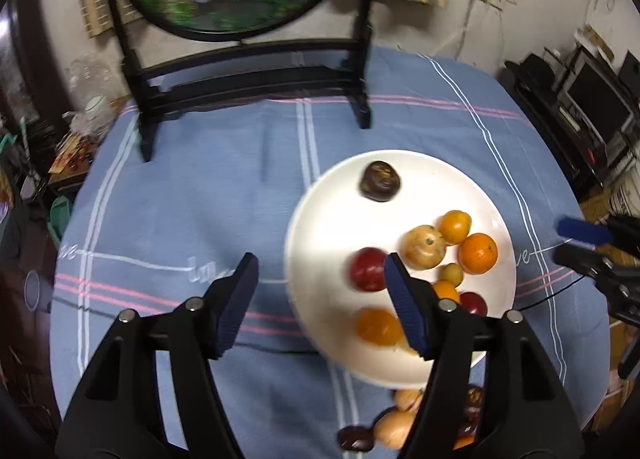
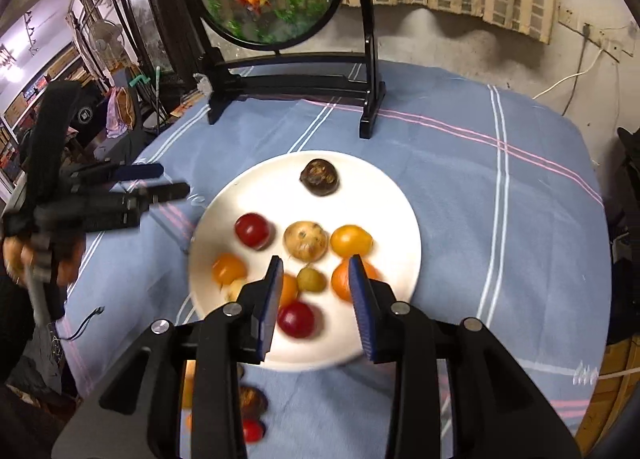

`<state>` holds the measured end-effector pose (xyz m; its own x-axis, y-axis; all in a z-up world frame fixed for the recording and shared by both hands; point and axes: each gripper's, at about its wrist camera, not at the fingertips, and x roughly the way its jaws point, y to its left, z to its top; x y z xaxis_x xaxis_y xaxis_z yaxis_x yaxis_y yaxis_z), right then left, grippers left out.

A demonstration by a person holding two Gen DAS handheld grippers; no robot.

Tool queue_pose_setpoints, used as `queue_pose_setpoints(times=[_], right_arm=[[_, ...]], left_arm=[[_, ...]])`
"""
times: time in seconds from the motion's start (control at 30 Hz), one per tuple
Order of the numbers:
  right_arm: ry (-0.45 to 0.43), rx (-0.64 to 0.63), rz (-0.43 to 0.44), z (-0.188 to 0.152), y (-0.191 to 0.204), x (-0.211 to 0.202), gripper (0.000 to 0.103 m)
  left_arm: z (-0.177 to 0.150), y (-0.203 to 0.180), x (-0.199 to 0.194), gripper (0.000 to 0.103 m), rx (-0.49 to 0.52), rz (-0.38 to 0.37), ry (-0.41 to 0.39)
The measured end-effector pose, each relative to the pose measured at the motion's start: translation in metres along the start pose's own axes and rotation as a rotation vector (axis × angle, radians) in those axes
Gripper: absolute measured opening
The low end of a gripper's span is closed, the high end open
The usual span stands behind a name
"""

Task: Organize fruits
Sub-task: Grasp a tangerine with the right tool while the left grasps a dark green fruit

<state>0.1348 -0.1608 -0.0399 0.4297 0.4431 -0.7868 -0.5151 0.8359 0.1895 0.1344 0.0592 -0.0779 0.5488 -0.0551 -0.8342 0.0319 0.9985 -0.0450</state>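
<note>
**A:** Nearest the lens in the left wrist view sat the left gripper (image 1: 320, 271), jaws well apart and nothing between the pads. Its right finger crossed the near edge of the white plate (image 1: 320, 203); its left finger hung over the blue cloth (image 1: 180, 187).

**B:** And the right gripper (image 2: 316, 279)?

**A:** Jaws parted more narrowly, also empty. Through the gap in its own view showed a red fruit (image 2: 297, 319) at about 6 o'clock on the plate and a small greenish one (image 2: 311, 279) just beyond it, neither touched as far as I could tell.

**B:** Where did the loose fruit lie?

**A:** Off the plate, at its 6 o'clock on the cloth, below both grippers: a tan fruit (image 1: 394, 429) and a dark one (image 1: 354, 439), partly hidden behind the fingers. Others were blurred.

**B:** So which hand was nearer?

**A:** Hard to call; both hung above that cluster but pointed past it toward the plate. I judged either would have to draw back toward 6 o'clock. The fruits were roundish, so no long axis mattered.

**B:** Farther out?

**A:** An orange (image 1: 478, 253) near 3 o'clock, a speckled tan fruit (image 1: 424, 247) mid-plate, a dark brown fruit (image 1: 379, 181) alone at 12 o'clock, then a black stand (image 1: 248, 71) with a round painted panel.
</note>
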Motion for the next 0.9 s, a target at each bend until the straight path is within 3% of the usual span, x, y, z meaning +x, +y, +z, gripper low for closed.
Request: queue_pose_setpoints(times=[0.07,0.13,0.23,0.4,0.57,0.67,0.7,0.9], right_arm=[[0.001,-0.004,0.02,-0.022,0.012,-0.015,0.039],[0.014,-0.014,0.039,-0.044,0.025,-0.021,0.057],[0.071,-0.026,0.101,-0.089,0.051,-0.018,0.058],[0.204,-0.044,0.135,-0.155,0.09,0.009,0.058],[0.263,-0.015,0.119,-0.174,0.102,0.039,0.058],[0.265,0.004,0.1,-0.175,0.104,0.052,0.044],[0.257,0.012,0.098,-0.174,0.104,0.052,0.039],[0.225,0.011,0.111,-0.169,0.099,0.027,0.037]], left_arm=[[-0.01,0.01,-0.013,0.068,-0.006,0.017,-0.012],[-0.025,0.018,-0.022,0.069,-0.01,0.024,-0.009],[-0.054,0.024,-0.028,0.069,0.001,0.028,0.019],[-0.109,0.027,-0.033,0.07,0.004,-0.007,0.101],[-0.147,0.023,-0.039,0.07,0.01,-0.046,0.164],[-0.163,0.011,-0.044,0.07,0.03,-0.073,0.183],[-0.168,0.004,-0.045,0.07,0.043,-0.085,0.188],[-0.181,-0.035,-0.041,0.07,0.105,-0.163,0.22]])
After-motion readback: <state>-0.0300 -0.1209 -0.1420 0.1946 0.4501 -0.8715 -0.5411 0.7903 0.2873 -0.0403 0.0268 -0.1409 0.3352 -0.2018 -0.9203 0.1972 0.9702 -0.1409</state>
